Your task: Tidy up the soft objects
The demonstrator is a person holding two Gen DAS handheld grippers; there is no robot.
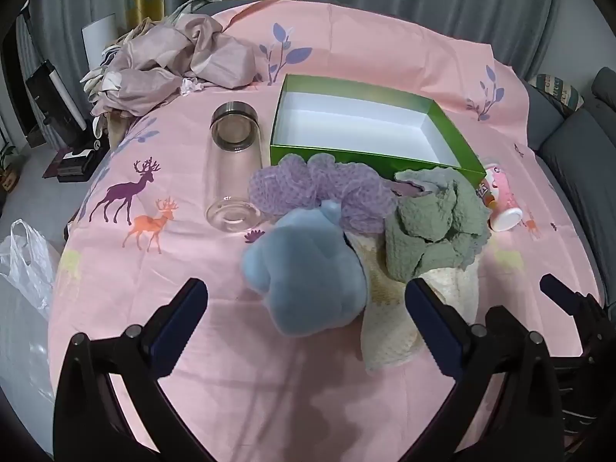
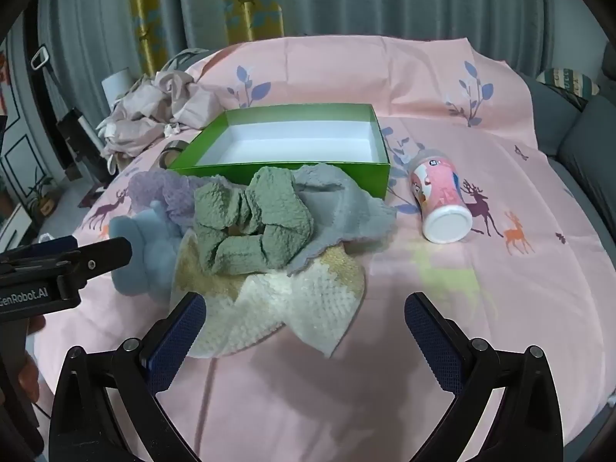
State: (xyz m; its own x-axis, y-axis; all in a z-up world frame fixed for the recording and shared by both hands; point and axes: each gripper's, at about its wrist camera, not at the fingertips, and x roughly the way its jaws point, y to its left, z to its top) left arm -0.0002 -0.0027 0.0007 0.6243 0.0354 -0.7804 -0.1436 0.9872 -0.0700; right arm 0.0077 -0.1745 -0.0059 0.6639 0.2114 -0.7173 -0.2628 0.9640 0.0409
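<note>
Softness is what I have to plan around: the pile in front of me is all limp, light cloth that will sag and drag its neighbours if I pinch it carelessly. My left gripper (image 1: 306, 313) hangs with its fingers spread wide and nothing between them, just short of the blue plush (image 1: 308, 269); my right gripper (image 2: 304, 319) is likewise wide open and empty, over the near edge of the cream towel (image 2: 292, 304). The heap sits on the pink sheet (image 1: 192, 346) just in front of the green box (image 1: 362, 127), which is open and holds nothing yet. I'd guess the plush is the easiest grab, since it lies clear at the left edge of the pile and has bulk to squeeze around its middle. The green cloth (image 2: 250, 223) lies bunched on top of the cream towel, with a grey cloth (image 2: 346, 208) beside it and a purple mesh puff (image 1: 323, 188) behind, touching the box wall; I would take the green one by a raised fold. A glass jar (image 1: 235, 169) lies on its side just left of the puff and could roll if nudged. A pink cup (image 2: 441, 200) lies tipped over to the right, apart from the pile. Crumpled fabric (image 1: 173, 61) sits far back, out of my way
</note>
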